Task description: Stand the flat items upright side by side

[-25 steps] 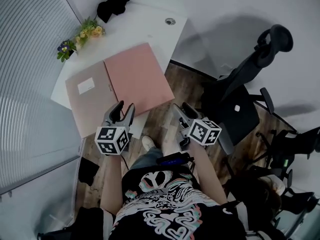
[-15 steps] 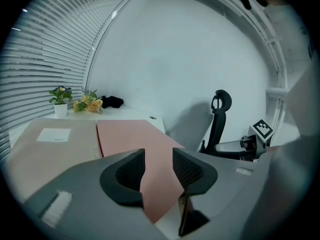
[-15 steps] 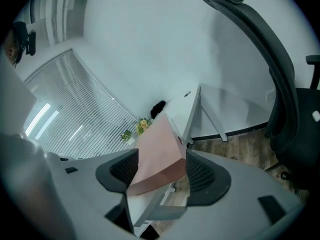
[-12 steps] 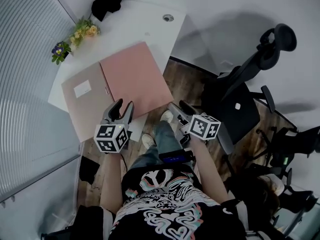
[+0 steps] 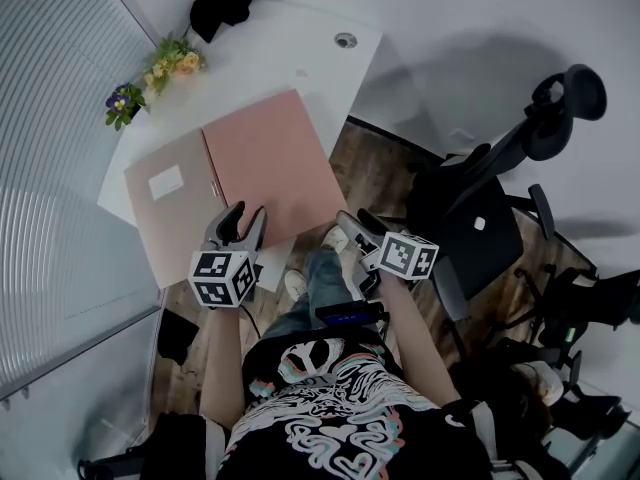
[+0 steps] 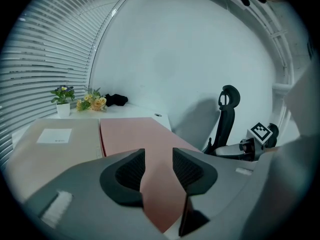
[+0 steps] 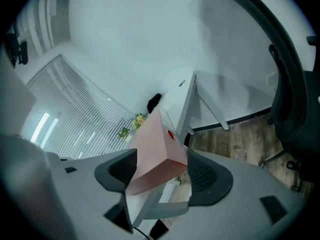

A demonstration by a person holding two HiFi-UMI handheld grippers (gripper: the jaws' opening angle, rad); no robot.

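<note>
Lying flat on the white counter is the flat pink cardboard file. Touching its left side lies the flat tan cardboard file, which has a white label on top. Neither one has moved since a second ago, and neither stands up yet, so we think the job has only just begun.

Our left claw hangs over the near edge of the pink file, close to where the two files meet. Its jaws are partway apart and hold nothing. We see only the pink top between them, and it does not touch the pads.

Our right claw is just off the counter's edge, by the pink file's near right corner. Its jaws have just been opening wider. That corner shows between them, but the pads do not press on it, so this claw holds nothing too. We think the wider gap is meant to fit over the thick side of the pink file, so that file may be stood up first.

Farther back on the counter are a small bunch of flowers and a black lump. A black office chair stands on the wood floor to our right.
</note>
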